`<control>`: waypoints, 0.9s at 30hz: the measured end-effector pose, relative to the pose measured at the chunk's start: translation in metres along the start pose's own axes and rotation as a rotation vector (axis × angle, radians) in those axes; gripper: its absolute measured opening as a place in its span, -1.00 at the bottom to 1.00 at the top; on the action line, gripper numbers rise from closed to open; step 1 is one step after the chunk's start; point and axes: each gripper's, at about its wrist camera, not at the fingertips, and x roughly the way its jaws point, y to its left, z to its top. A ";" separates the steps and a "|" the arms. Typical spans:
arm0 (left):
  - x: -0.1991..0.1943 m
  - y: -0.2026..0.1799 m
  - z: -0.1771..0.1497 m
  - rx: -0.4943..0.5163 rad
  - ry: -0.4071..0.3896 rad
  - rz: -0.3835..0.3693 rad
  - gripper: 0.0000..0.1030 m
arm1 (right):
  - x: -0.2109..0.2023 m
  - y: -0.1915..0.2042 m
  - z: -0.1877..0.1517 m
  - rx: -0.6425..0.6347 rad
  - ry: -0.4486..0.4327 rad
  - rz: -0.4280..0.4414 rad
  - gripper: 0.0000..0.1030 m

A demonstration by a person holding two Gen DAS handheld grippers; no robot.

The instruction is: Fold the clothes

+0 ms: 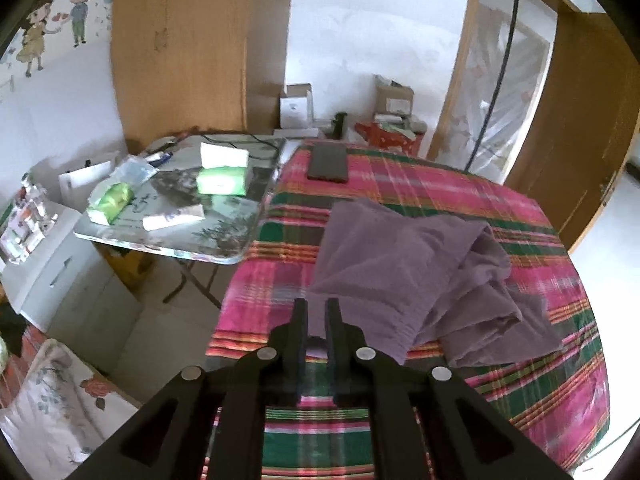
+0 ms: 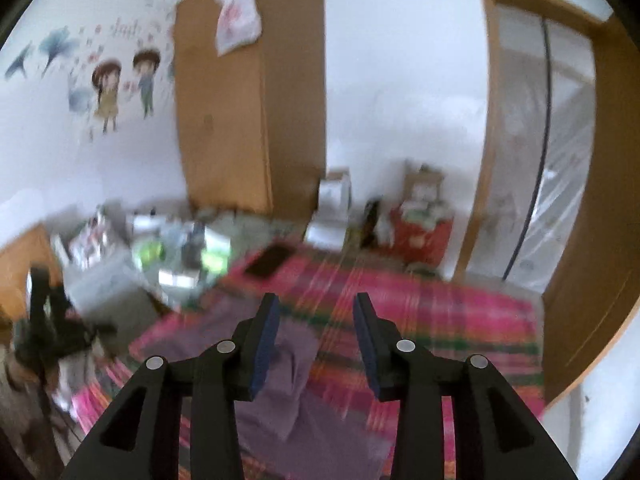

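Note:
A purple garment [image 1: 400,264] lies crumpled and partly folded on the pink and green plaid bed cover [image 1: 440,184]. My left gripper [image 1: 316,306] hovers over its near left edge. A narrow gap separates the jaws and no cloth is pinched in it. In the blurred right wrist view the same purple garment [image 2: 288,360] spreads below my right gripper [image 2: 316,308]. That gripper stands open above the bed cover [image 2: 440,312], with nothing between its blue pads [image 2: 266,344].
A dark flat rectangle [image 1: 328,162] lies at the bed's far end. Left of the bed stands a glass-topped side table [image 1: 224,240] with tissue packs [image 1: 222,180], and nearer, a white cabinet [image 1: 60,276]. A wardrobe [image 1: 180,40], a red box [image 1: 388,136] and a wooden door [image 1: 580,120] line the back.

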 end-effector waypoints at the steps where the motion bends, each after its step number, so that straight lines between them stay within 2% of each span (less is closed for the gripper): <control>1: 0.005 -0.005 -0.001 0.009 0.012 -0.009 -0.82 | 0.015 0.002 -0.017 -0.003 0.030 0.021 -0.23; 4: 0.025 -0.022 -0.001 0.044 0.056 -0.041 -0.79 | 0.060 0.014 -0.073 -0.050 0.176 0.096 -0.23; 6: 0.037 -0.034 0.000 0.074 0.078 -0.053 -0.75 | 0.081 0.020 -0.100 -0.066 0.239 0.119 -0.23; 8: 0.048 -0.046 0.000 0.113 0.097 -0.061 -0.67 | 0.097 0.021 -0.120 -0.065 0.280 0.153 -0.23; 11: 0.066 -0.067 -0.002 0.182 0.109 -0.051 -0.65 | 0.118 0.022 -0.140 -0.063 0.313 0.180 -0.22; 13: 0.076 -0.082 -0.003 0.243 0.106 -0.036 -0.65 | 0.130 0.024 -0.144 -0.064 0.327 0.190 0.04; 17: 0.102 -0.104 -0.002 0.322 0.133 -0.007 -0.65 | 0.153 0.030 -0.154 -0.077 0.354 0.214 0.05; 20: 0.116 -0.111 0.000 0.356 0.135 0.019 -0.64 | 0.168 0.031 -0.159 -0.081 0.365 0.200 0.05; 23: 0.127 -0.114 0.003 0.373 0.140 0.033 -0.60 | 0.181 0.024 -0.162 -0.024 0.364 0.210 0.05; 26: 0.140 -0.108 0.007 0.347 0.174 0.018 -0.59 | 0.186 0.015 -0.159 0.055 0.334 0.221 0.03; 27: 0.142 -0.106 0.008 0.333 0.182 0.008 -0.59 | 0.188 0.012 -0.158 0.075 0.330 0.222 -0.07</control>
